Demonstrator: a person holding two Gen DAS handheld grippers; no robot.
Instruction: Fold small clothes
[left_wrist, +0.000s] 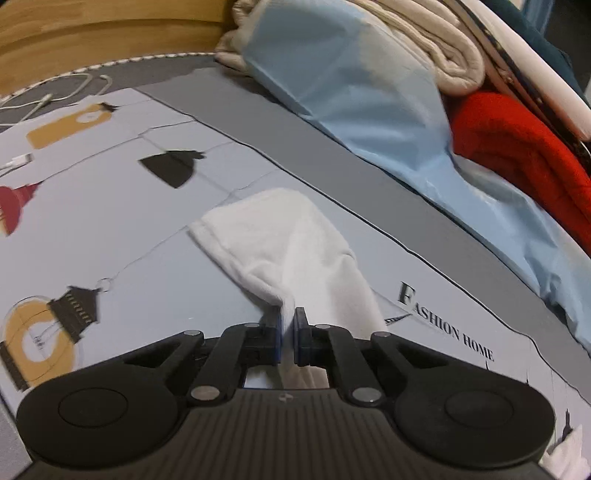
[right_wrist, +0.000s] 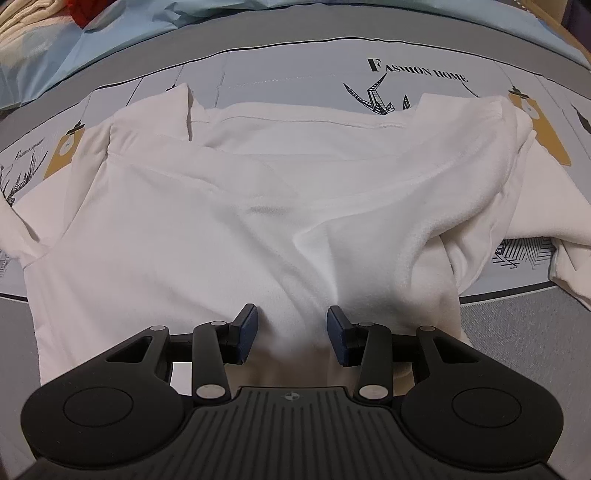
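Note:
A white shirt (right_wrist: 258, 206) lies spread and partly folded on the printed bed sheet (right_wrist: 295, 74), one sleeve flap turned in at the right. My right gripper (right_wrist: 291, 328) is open, its blue pads (right_wrist: 247, 325) apart just above the shirt's near edge. In the left wrist view, my left gripper (left_wrist: 288, 325) is shut on a pinch of the white shirt's fabric (left_wrist: 273, 243), which rises from the sheet (left_wrist: 110, 229) into the jaws.
A pile of bedding sits at the back right of the left wrist view: light blue cloth (left_wrist: 351, 92), a beige blanket (left_wrist: 424, 44), a red blanket (left_wrist: 517, 147). A white charging cable (left_wrist: 55, 96) lies far left, by the wooden headboard (left_wrist: 92, 33).

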